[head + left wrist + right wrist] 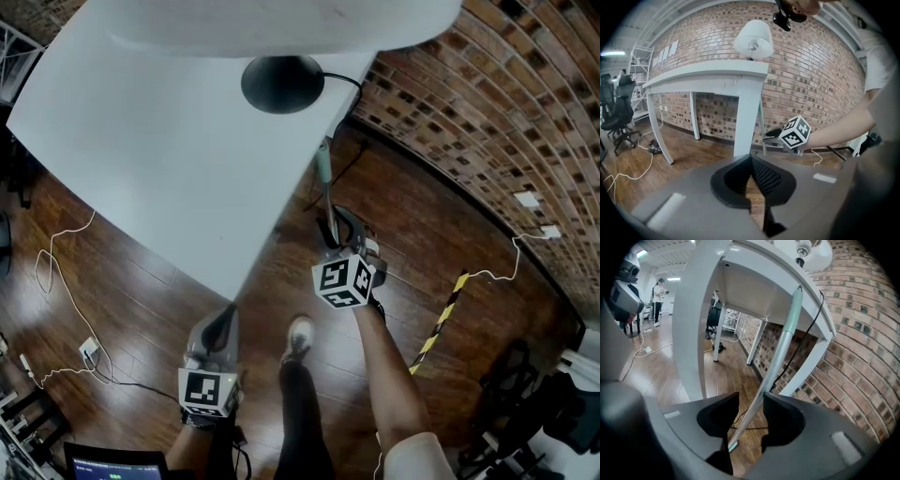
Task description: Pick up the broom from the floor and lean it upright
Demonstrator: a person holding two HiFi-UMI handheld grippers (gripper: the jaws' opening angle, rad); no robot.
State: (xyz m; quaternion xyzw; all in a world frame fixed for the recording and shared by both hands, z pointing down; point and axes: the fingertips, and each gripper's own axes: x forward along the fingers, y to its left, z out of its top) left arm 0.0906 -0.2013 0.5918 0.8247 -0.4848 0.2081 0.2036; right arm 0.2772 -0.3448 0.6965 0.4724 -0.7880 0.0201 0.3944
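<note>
1. Right tool (750,398): the jaws are spread wide. The slim silver metal broom handle (780,352) passes through the gap close to the right-hand pad, with clear space on the other side. No pinch is seen.
2. Left tool (751,159): the jaw tips are pressed together with nothing between them. This tool hangs low, well apart from the broom.
3. Broom position: the long axis runs steeply up and away from the right tool, tilted. Its pale green grip (794,305) meets the edge of the white bench (141,141). The broom appears to be leaned upright already.
4. Key relation: the handle lies inside the right tool's gap, so the right hand is the nearer one. By judgement, the tool should back straight out of the gap without brushing the handle sideways.
5. Not visible: the broom head and the foot of the handle are hidden behind the right tool in every view that shows the broom. Floor contact cannot be confirmed.
</note>
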